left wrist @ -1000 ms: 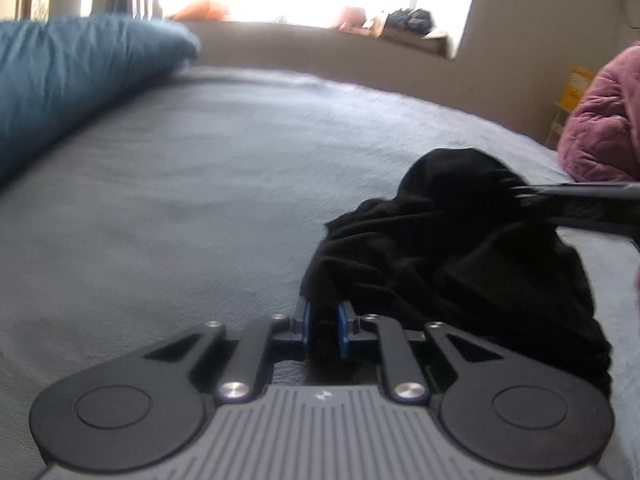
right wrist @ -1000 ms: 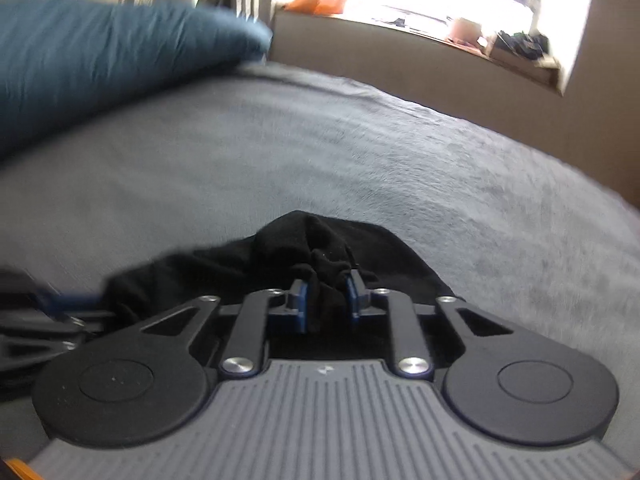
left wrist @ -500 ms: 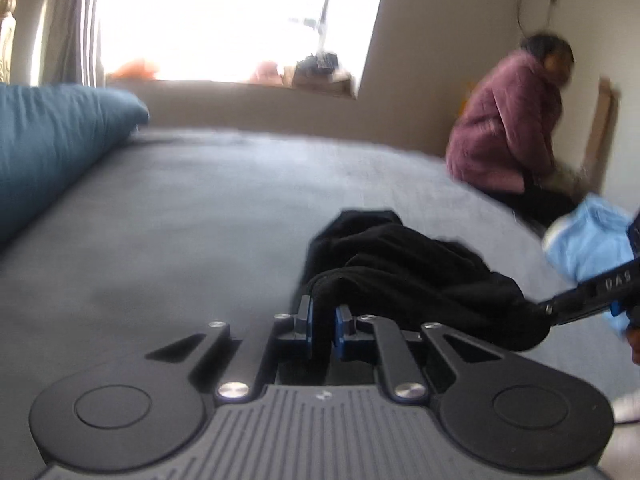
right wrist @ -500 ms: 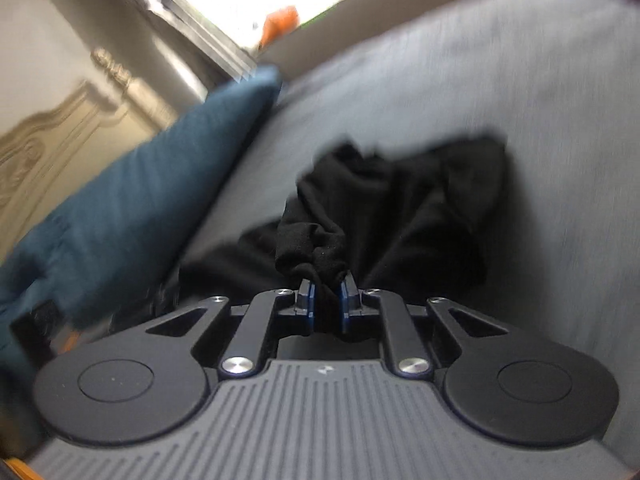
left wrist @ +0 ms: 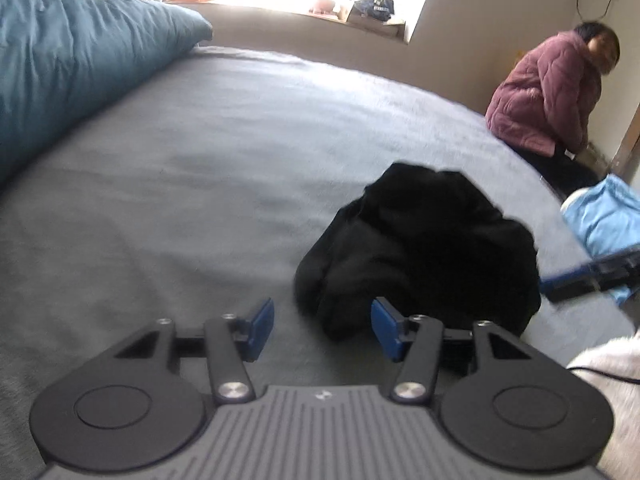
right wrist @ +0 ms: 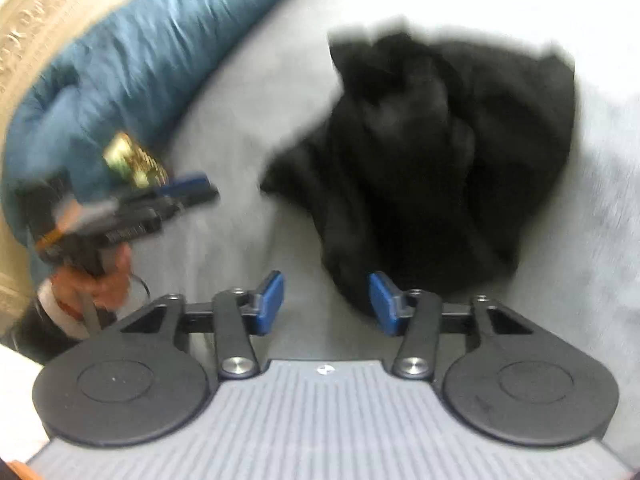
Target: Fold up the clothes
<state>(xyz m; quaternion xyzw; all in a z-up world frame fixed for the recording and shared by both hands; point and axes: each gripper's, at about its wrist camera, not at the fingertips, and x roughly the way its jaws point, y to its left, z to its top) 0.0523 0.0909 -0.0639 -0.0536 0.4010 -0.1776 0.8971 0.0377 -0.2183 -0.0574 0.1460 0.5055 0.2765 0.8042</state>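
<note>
While both grippers' blue-padded fingers [left wrist: 262, 330] spread open empty, crumpled black garment [left wrist: 420, 252] slumps on grey bedspread [left wrist: 200, 160].

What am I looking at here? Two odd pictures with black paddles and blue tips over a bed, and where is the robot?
There is no robot. A person carries a hand-held gripper in each hand, and each has a camera looking along its two fingers. One picture is from the left hand-held gripper, the other from the right hand-held gripper. The blue tips are the finger pads. Both look down at a crumpled black garment lying on a grey bed, beside a blue duvet. Both sets of jaws are opening and grip nothing: the cloth lies loose. A seated person in a purple jacket is beyond the bed.
</note>
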